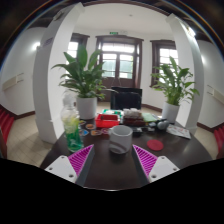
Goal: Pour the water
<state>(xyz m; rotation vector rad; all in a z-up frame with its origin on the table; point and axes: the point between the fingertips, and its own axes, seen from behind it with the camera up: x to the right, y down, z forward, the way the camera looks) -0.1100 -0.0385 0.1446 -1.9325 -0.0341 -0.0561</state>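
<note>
Gripper (108, 160) fingers spread apart, gripping nothing; a round white mug (121, 138) sits ahead on the dark table (110, 170), clear plastic bottle (72, 128) alongside.

White mug (121, 138) upright on the dark desk (110, 165), just ahead of my fingers and between them, untouched. Clear bottle (71, 126), green base, upright beyond my left finger.
</note>
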